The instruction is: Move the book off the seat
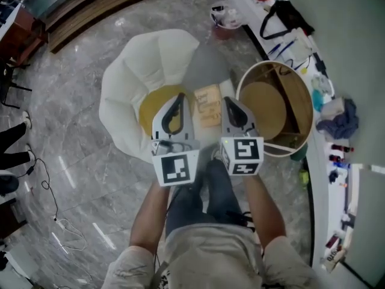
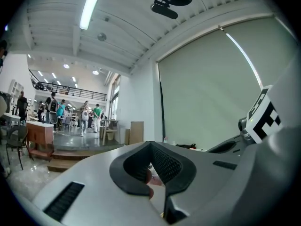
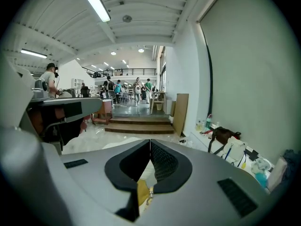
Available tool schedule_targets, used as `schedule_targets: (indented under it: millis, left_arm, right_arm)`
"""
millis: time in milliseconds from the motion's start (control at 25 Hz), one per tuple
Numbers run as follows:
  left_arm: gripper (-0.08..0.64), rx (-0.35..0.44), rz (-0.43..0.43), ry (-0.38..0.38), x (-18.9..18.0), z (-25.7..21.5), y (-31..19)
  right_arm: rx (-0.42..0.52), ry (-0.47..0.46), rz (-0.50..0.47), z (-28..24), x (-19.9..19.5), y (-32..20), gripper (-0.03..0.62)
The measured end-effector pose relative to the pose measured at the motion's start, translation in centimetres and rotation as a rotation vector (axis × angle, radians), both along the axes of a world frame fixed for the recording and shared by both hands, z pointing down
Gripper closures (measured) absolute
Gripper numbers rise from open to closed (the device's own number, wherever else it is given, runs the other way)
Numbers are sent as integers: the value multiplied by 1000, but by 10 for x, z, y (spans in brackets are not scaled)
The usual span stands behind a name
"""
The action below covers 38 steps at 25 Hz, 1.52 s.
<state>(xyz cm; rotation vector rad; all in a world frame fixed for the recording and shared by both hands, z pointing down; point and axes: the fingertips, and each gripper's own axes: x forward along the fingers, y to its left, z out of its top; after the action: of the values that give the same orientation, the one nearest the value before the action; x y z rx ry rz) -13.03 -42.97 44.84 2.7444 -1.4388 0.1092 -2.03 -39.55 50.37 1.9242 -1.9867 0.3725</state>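
Observation:
A tan book (image 1: 208, 105) lies flat just right of the yellow cushion (image 1: 157, 104) of a white petal-shaped chair (image 1: 144, 65); I cannot tell whether it rests on the seat's edge or on the floor beside it. My left gripper (image 1: 178, 99) hangs over the cushion, shut with nothing in it. My right gripper (image 1: 229, 101) hovers at the book's right edge, also shut and empty. In the left gripper view the jaws (image 2: 150, 144) meet at the tip. The right gripper view shows shut jaws (image 3: 150, 141) with a bit of yellow cushion (image 3: 142, 192) below them.
A round wooden tub-shaped table (image 1: 278, 107) stands right of the book. A curved counter (image 1: 313, 53) with a black bag (image 1: 286, 17), cloth and bottles runs along the right. Wooden steps (image 1: 96, 11) lie at the top left. A cable (image 1: 51, 191) trails on the marble floor.

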Motion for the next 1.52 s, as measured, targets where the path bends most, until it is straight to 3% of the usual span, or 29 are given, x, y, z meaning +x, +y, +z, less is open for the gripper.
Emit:
schedule_targets:
  millis: [440, 640, 920, 1160, 1520]
  left_arm:
    - [558, -68, 41, -61, 51, 115, -5]
    - [558, -63, 62, -82, 80, 168, -13]
    - [558, -104, 78, -97, 97, 235, -15]
    - [558, -106, 111, -126, 112, 286, -16]
    - [558, -182, 139, -120, 126, 354, 3]
  right_arm:
    - [-188, -65, 11, 144, 40, 2, 588]
    - [-246, -87, 36, 205, 62, 7, 588]
    - [-360, -185, 91, 297, 78, 21, 563]
    - [-451, -253, 152, 367, 88, 36, 528]
    - [-540, -344, 266, 448, 105, 64, 438]
